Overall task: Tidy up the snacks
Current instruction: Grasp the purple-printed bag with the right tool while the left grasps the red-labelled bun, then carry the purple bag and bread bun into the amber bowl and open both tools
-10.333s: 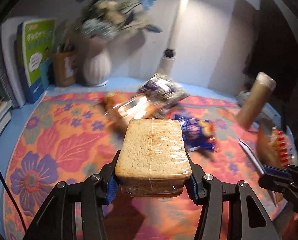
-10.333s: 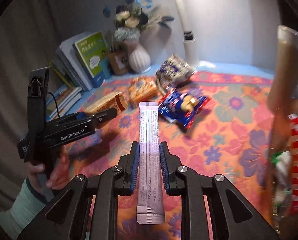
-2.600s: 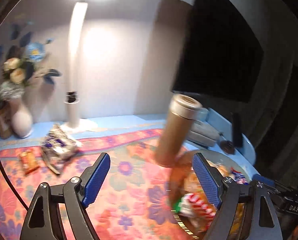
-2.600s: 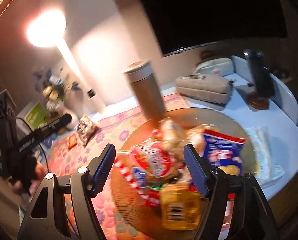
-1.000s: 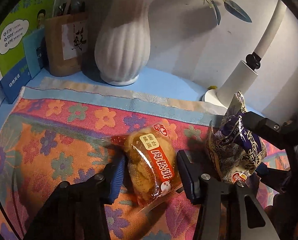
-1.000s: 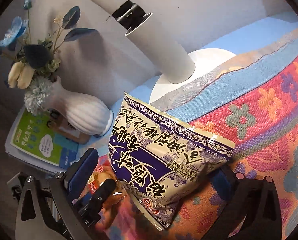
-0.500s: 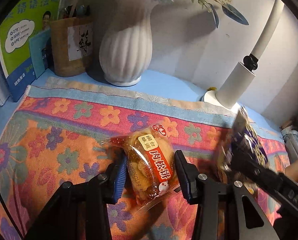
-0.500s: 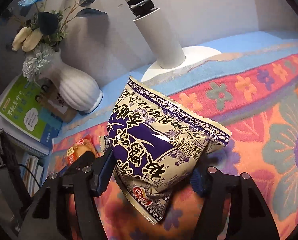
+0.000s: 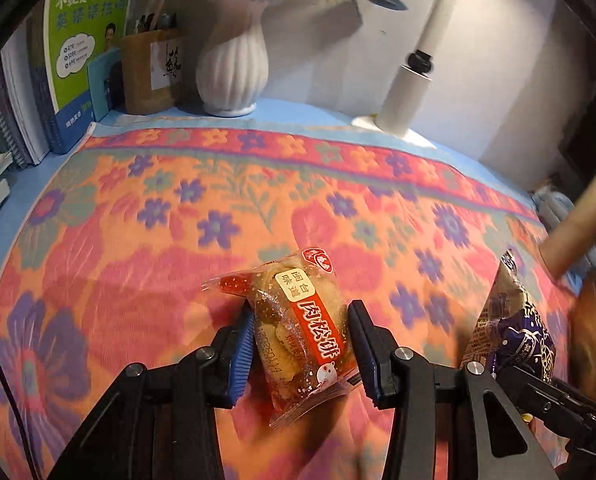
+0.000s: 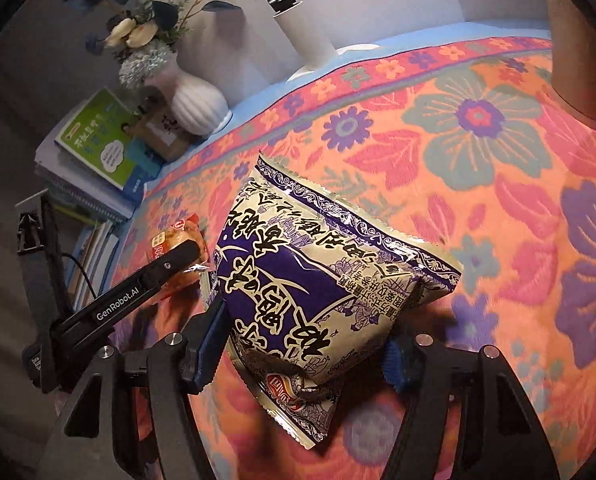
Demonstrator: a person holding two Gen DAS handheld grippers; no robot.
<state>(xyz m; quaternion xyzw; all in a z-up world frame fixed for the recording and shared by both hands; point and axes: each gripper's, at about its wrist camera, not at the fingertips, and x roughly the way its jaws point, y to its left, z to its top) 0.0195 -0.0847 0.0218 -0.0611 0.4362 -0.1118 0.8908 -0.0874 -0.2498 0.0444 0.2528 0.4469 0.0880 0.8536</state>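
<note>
1. Left wrist view: the tabletop point(image 9: 26, 184) is covered by a flowered cloth point(image 9: 146, 240), with books point(image 9: 86, 40), a white vase point(image 9: 232, 68) and a lamp post point(image 9: 410, 92) along the back wall.
2. Right wrist view: the purple chip bag point(image 10: 310, 284) is the bigger snack. It is raised off the cloth, sticking up and forward out of the right tongs point(image 10: 298, 356).
3. The small red cake packet point(image 9: 302, 328) sits between the pads of the left tongs point(image 9: 302, 348), also clear of the cloth.
4. To carry well, I would keep both packets level and apart so the crinkly wrappers do not snag each other, and steer clear of the brown tube point(image 9: 578, 228) at the right edge. The chip bag is puffy and could slip; a steady squeeze near its lower seam should suit it.
5. Left tongs: nearly together, clamped on the cake packet's sides.
6. Right tongs: about half apart, both pads pressing the chip bag's lower half.
</note>
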